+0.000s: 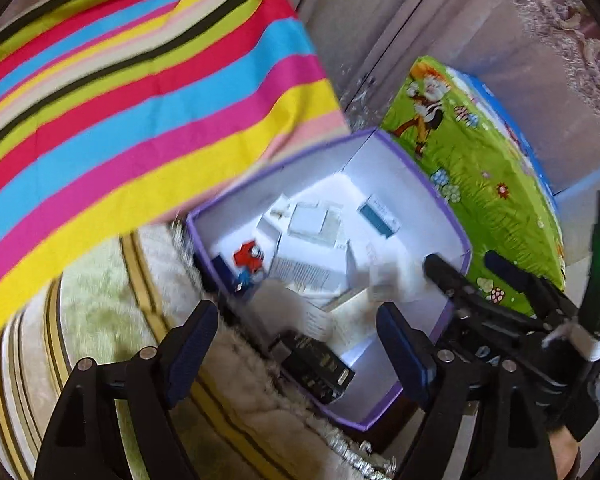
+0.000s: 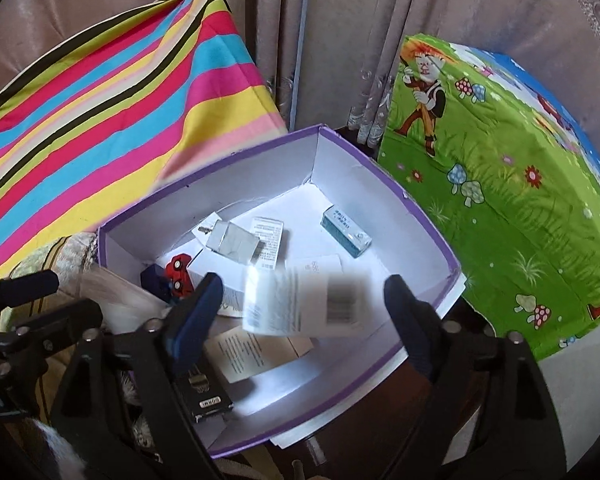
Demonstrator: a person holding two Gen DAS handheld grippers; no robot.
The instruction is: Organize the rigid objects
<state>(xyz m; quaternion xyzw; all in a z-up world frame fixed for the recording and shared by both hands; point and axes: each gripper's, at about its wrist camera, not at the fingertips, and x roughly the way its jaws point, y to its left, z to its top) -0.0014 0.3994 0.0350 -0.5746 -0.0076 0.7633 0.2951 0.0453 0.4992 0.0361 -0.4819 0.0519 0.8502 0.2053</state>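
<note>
A purple-rimmed cardboard box (image 2: 416,208) with a white inside holds several small packages: a teal box (image 2: 346,236), a clear white charger pack (image 2: 232,242), a red toy car (image 2: 178,274), a black box (image 2: 206,394). A white barcode box (image 2: 306,302) is blurred in mid-air between the open fingers of my right gripper (image 2: 304,312), apparently dropping into the box. My left gripper (image 1: 300,340) is open and empty over the box's (image 1: 452,220) near left rim. The right gripper (image 1: 476,276) shows at right in the left wrist view.
A striped cloth (image 1: 140,92) covers something left of the box. A green cartoon-print bundle (image 2: 500,200) stands at right. Curtains (image 2: 340,40) hang behind. A fluffy striped rug (image 1: 100,320) lies at lower left.
</note>
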